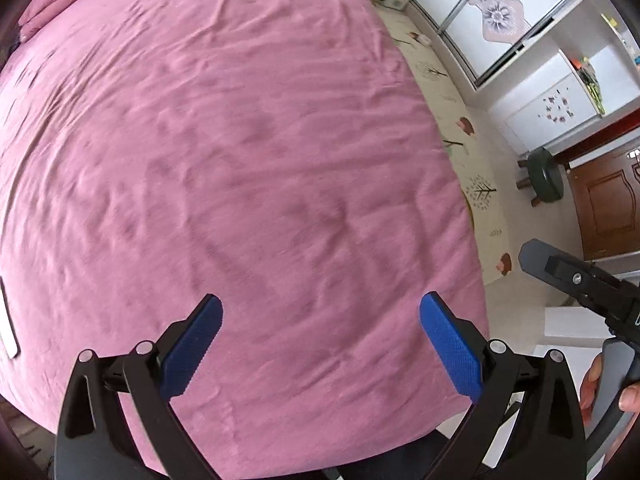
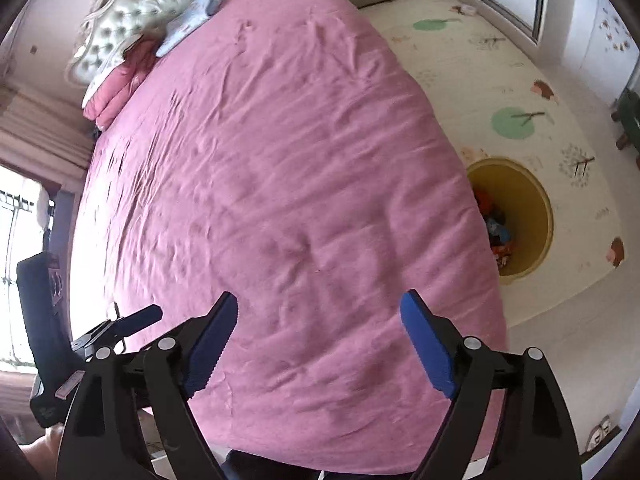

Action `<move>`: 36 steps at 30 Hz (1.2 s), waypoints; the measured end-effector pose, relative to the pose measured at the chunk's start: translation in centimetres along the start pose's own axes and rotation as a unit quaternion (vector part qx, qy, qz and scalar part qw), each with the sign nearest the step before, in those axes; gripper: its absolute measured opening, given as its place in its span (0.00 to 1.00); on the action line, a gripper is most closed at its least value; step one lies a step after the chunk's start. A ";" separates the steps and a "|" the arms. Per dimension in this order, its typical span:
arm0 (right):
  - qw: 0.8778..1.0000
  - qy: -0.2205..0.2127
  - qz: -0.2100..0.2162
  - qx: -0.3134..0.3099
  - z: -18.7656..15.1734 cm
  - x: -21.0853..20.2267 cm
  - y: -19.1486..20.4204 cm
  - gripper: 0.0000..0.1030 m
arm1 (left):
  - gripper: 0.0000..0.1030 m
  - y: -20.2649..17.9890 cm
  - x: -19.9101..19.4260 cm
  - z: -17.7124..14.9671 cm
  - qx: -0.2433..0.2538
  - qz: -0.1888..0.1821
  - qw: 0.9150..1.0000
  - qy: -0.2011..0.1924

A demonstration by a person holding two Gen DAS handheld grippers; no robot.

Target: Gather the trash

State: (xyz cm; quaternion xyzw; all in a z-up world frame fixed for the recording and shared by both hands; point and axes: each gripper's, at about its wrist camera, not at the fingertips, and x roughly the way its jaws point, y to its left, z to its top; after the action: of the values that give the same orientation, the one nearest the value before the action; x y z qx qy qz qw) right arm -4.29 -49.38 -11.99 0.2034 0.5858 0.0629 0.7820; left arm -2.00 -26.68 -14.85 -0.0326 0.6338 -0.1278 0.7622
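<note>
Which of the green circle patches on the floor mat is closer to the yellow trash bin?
The larger green patch, just beyond the yellow bin beside the bed. The other green patch lies farther, toward the wardrobe end.

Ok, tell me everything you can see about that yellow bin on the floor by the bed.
The yellow bin is round, open-topped and looks like plastic. It stands on the cream patterned floor mat, close beside the edge of the pink bed, which hides its near side. Inside lies a heap of colourful trash, red, orange and blue. Neither gripper touches it.
</note>
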 end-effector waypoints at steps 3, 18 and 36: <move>0.999 -0.015 -0.023 -0.020 -0.7 -0.5 2.0 0.81 | 0.96 1.4 -1.5 -0.8 -0.011 0.014 1.000 -0.018; 0.994 -0.075 -0.015 -0.079 -1.2 -6.4 11.0 0.88 | 0.96 6.4 -12.5 -1.1 -0.053 0.050 0.990 -0.117; 0.988 -0.118 0.053 -0.082 -1.2 -12.5 17.0 0.90 | 0.96 8.4 -24.2 -1.8 -0.066 0.095 0.968 -0.223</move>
State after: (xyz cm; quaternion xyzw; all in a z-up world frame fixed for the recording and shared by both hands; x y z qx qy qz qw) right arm -6.91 -37.86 5.52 0.1753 0.4703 0.1281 0.8554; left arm -6.40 -12.65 6.25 -0.0501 0.4554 -0.0020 0.8889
